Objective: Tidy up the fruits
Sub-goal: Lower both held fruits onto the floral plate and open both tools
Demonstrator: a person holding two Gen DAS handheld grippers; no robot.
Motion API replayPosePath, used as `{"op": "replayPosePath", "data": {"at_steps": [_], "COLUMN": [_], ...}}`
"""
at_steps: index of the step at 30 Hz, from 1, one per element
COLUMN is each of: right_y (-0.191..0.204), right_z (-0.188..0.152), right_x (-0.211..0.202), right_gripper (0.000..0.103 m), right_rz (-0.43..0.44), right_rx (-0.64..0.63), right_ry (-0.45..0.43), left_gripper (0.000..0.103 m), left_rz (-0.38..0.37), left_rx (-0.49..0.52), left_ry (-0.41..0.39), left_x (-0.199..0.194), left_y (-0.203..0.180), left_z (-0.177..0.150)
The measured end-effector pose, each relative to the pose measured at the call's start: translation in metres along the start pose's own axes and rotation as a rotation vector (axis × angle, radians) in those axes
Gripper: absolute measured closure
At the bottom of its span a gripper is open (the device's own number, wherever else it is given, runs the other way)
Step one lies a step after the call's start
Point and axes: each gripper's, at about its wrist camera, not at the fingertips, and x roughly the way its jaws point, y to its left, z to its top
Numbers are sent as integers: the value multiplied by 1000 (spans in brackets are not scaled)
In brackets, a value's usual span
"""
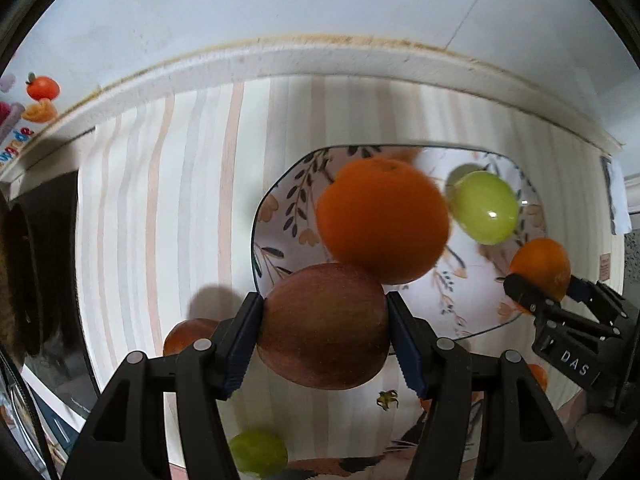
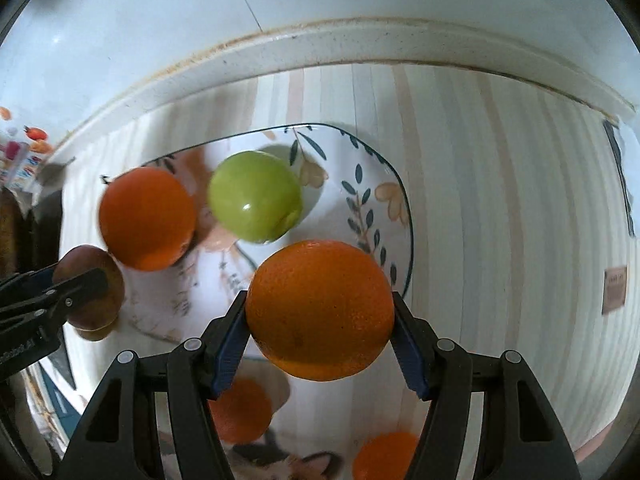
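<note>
My left gripper [image 1: 325,326] is shut on a red apple [image 1: 324,326], held at the near left rim of a floral plate [image 1: 276,216]. My right gripper [image 2: 320,312] is shut on an orange [image 2: 320,310], held over the near right part of the same plate [image 2: 384,200]. On the plate lie an orange [image 1: 382,220] and a green apple [image 1: 486,208]; they also show in the right wrist view as the orange [image 2: 146,218] and the green apple [image 2: 256,196]. The right gripper with its orange [image 1: 542,268] shows at the right of the left wrist view; the left gripper with its apple [image 2: 90,286] shows at the left of the right wrist view.
Loose fruit lies on the striped cloth [image 1: 180,200] near me: a red apple [image 1: 186,336], a green apple [image 1: 260,454], and two oranges [image 2: 240,410] [image 2: 384,460]. A white ledge [image 1: 320,60] and wall bound the far side. A dark object [image 1: 40,260] stands at the left edge.
</note>
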Motion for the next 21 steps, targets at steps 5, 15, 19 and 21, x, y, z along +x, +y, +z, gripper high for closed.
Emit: {"op": "replayPosePath", "data": {"at_steps": [5,15,19,21], "right_y": [-2,1,4,5], "right_z": [9,17,16,9], "right_x": [16,25,11,0], "right_gripper": [35,12,10,9], "right_rz": [-7,-13,-28,-45], "right_rx": [-6,9,8,3], "right_ry": [16,40,25,9], "left_gripper": [43,43,41,32], "left_rz": [8,22,6,4], "left_rx": [-16,-63,-94,-102], "left_ry": [-21,-34,-34,-47], "left_x": [1,-10,-11,-15], "left_y": [3,7,10,10], "left_z": [3,5,-2,-7]}}
